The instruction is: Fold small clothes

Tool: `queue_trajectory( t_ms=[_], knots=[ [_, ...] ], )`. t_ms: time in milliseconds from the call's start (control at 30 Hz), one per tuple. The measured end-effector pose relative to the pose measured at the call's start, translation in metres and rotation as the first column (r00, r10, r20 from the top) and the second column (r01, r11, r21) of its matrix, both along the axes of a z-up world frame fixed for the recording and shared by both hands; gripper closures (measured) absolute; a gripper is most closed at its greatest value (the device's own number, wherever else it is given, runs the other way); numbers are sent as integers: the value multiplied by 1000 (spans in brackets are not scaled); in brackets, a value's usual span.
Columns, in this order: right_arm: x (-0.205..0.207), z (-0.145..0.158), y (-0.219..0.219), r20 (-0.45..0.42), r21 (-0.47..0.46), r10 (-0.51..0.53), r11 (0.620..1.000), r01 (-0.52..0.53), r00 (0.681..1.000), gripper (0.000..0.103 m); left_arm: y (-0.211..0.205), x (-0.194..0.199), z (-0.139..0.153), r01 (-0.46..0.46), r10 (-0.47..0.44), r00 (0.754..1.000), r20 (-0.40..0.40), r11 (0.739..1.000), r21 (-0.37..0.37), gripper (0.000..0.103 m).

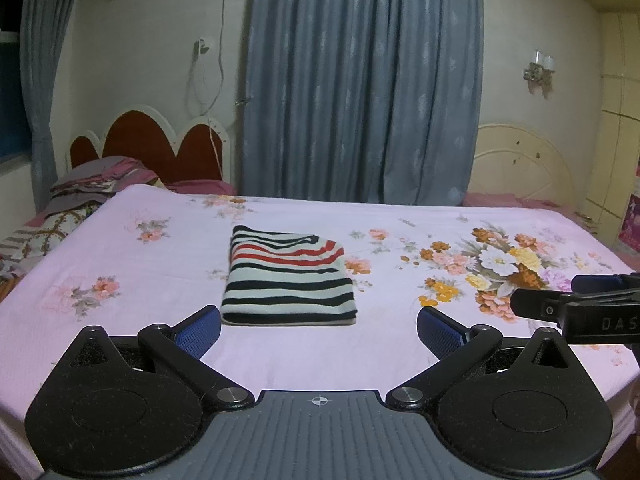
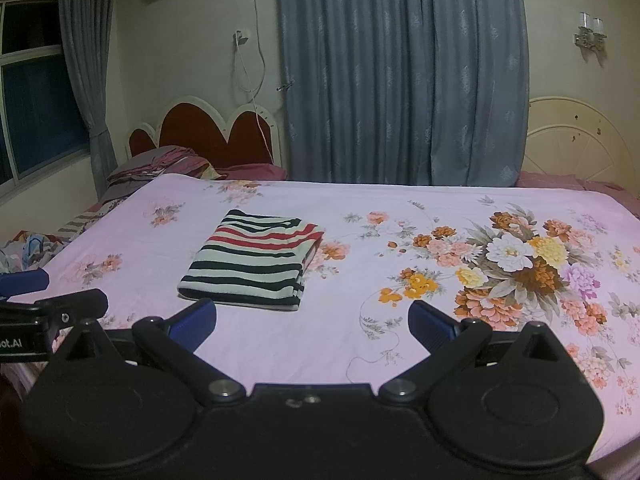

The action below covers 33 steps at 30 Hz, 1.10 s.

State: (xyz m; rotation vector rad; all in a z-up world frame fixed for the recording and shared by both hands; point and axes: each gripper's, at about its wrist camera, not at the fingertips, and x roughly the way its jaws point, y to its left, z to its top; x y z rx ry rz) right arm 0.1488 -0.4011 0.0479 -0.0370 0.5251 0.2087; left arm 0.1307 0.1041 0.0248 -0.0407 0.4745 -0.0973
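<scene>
Lying folded, compact rectangle: striped garment (image 1: 289,276) on floral bedsheet (image 1: 160,280). Left gripper (image 1: 319,330), right gripper (image 2: 312,322) spread wide, empty. Folding apparently complete.

Both wrist views sit low at the bed's (image 1: 160,264) near edge, facing the curtain (image 2: 400,80); both share the folded striped shirt (image 1: 288,276), right view slightly rightward.

Two matching hand-held grippers — black frames, blue pads

The left hand-held gripper (image 1: 319,328) has round black side plates, silver pivot screws, ribbed blue fingertips (image 1: 199,332) and a grey grooved body with a crosshair mark; the right hand-held gripper (image 2: 312,322) is built alike with an all-black body — white lettering runs along each one's side.
</scene>
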Motion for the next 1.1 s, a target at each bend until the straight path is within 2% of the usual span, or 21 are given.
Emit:
queue_trajectory(
  t_ms=[900, 1100],
  knots=[
    [4, -2, 0, -1, -3, 6, 1000, -6, 1000, 1, -2, 4, -7, -4, 4, 1000, 3, 1000, -7, 0],
    [7, -3, -1, 0, -5, 14, 1000, -14, 1000, 1, 1, 3, -7, -28, 29, 999, 25, 1000, -14, 0]
  ],
)
